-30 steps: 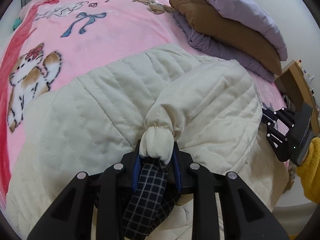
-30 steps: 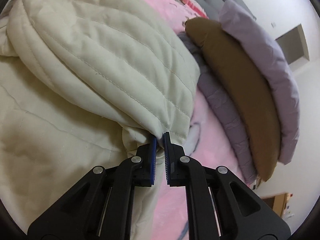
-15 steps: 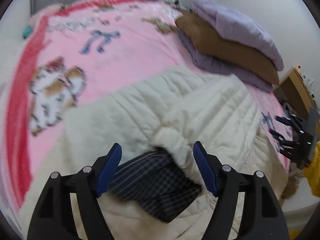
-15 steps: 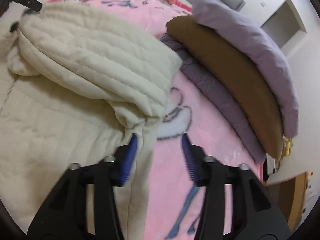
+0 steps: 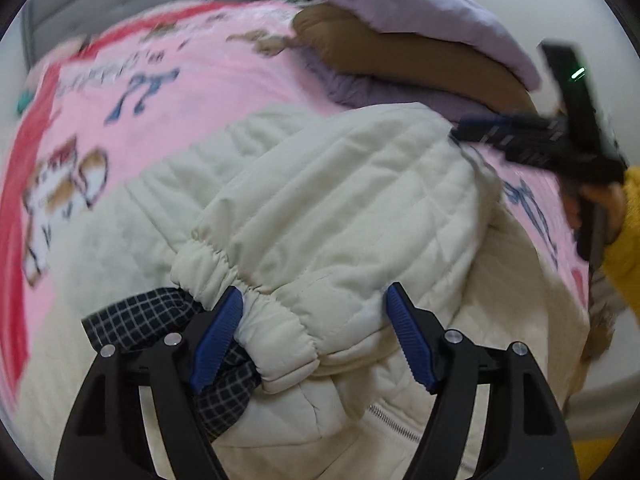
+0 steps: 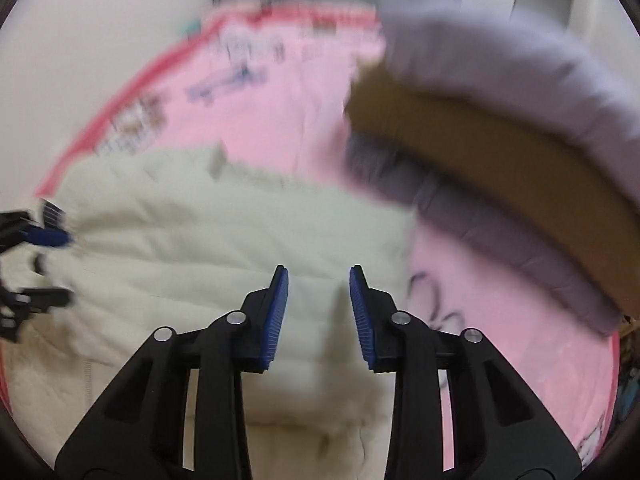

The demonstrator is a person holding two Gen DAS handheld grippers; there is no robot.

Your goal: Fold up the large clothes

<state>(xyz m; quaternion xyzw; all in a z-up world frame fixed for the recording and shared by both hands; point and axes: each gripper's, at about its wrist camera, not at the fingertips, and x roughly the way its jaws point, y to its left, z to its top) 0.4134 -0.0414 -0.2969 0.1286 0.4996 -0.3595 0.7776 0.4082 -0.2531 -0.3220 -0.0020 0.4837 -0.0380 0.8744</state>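
A cream quilted jacket point(image 5: 328, 208) fills the centre and lower half of the left wrist view, lying on a pink printed blanket point(image 5: 192, 92) that runs across the upper left of the frame. One sleeve is folded across the jacket's body, its gathered cuff point(image 5: 248, 304) lying in the lower middle between the blue pads of the left gripper point(image 5: 312, 340), whose jaws stand wide apart and grip nothing. Dark checked lining point(image 5: 140, 316) shows just beside the cuff at lower left, and a zip point(image 5: 396, 424) runs near the bottom edge. At the right edge, the right gripper point(image 5: 532, 140) appears blurred, held by a hand in a yellow sleeve point(image 5: 628, 240). In the right wrist view the right gripper point(image 6: 318, 312) is likewise spread open and empty above the jacket point(image 6: 208, 248), which occupies the lower left. A stack of lilac and brown pillows point(image 6: 500, 128) sits at the upper right, on the blanket point(image 6: 280, 100).
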